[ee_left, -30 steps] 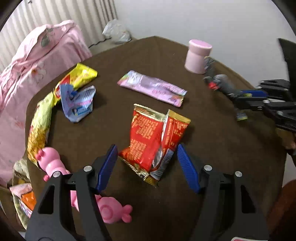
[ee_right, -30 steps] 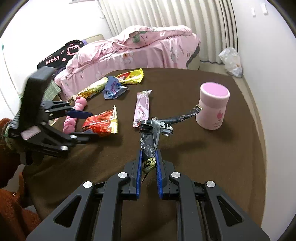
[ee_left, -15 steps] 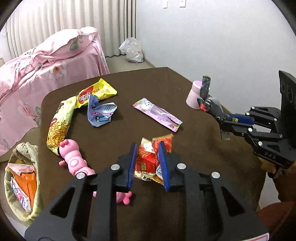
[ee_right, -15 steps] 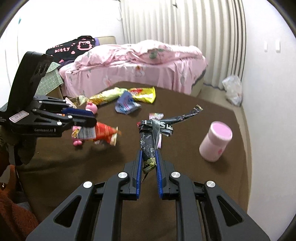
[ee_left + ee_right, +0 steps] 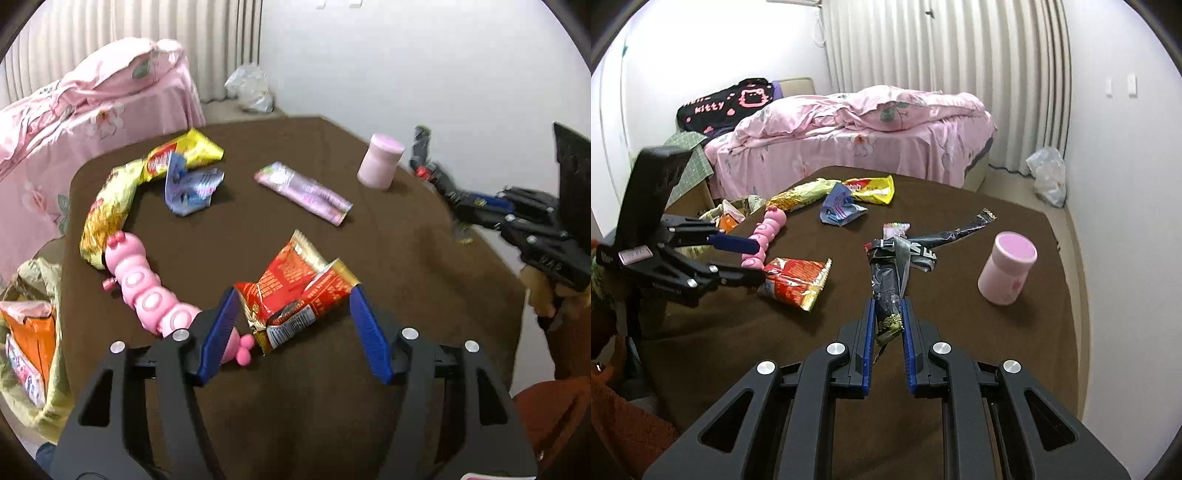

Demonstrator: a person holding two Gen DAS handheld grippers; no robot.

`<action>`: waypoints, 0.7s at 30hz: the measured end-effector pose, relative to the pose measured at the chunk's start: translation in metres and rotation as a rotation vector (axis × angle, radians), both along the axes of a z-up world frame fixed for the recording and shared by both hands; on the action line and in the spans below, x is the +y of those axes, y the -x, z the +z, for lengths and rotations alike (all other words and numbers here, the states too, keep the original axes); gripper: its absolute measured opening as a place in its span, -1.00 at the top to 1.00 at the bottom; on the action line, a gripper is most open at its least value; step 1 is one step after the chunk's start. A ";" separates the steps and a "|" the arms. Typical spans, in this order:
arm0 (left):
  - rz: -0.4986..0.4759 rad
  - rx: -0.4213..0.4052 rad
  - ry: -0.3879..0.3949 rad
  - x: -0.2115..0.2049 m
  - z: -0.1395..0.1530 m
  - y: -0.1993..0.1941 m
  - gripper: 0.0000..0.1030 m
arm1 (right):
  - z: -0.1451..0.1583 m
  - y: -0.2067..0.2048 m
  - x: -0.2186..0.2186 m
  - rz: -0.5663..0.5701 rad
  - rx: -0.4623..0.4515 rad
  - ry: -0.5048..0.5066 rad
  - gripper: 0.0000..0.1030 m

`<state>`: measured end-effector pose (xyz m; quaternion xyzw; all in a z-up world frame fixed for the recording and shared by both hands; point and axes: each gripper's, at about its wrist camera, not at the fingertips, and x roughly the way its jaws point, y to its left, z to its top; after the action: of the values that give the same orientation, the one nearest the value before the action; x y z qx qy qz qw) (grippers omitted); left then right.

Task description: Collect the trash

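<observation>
In the left wrist view, the left gripper (image 5: 291, 332) fills the bottom of the frame with its blue jaws opening wide, and the red wrapper (image 5: 295, 295) lies between them on the brown table (image 5: 406, 280); the pads do not press on it, so it is not held. Above it, toward the centre, lie a pink-purple wrapper (image 5: 303, 192) and a blue wrapper (image 5: 190, 186), with a yellow wrapper (image 5: 184, 157) and a long yellow-green wrapper (image 5: 107, 214) at upper left, all waiting to be collected. A pink caterpillar toy (image 5: 147, 291) runs down the left, its tail end partly hidden behind the left jaw, and a pink jar (image 5: 380, 166) stands at upper right. At the lower left edge a bag (image 5: 55, 387), cut off by the frame, holds some packets, probably trash already gathered. The right gripper (image 5: 448, 190) at the right edge is blurred. In the right wrist view, the right gripper (image 5: 888, 325) at bottom centre is clamped on a dark crumpled wrapper (image 5: 890, 280), lifted clear of the table. So one piece is in hand, one is loose between open jaws, and four more lie at centre and upper left of the table. The plastic bag (image 5: 1047, 177) on the floor at right is too indistinct to read.
</observation>
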<state>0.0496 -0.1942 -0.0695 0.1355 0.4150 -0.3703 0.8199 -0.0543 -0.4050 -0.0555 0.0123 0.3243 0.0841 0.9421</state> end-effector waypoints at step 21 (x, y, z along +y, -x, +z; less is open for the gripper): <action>-0.052 -0.045 -0.186 -0.034 -0.036 -0.008 -0.16 | -0.015 0.003 0.000 0.023 0.023 -0.033 0.73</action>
<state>0.0576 -0.2282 -0.1057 0.2300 0.4255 -0.3482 0.8030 -0.0576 -0.4046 -0.0709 0.0250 0.3340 0.1004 0.9369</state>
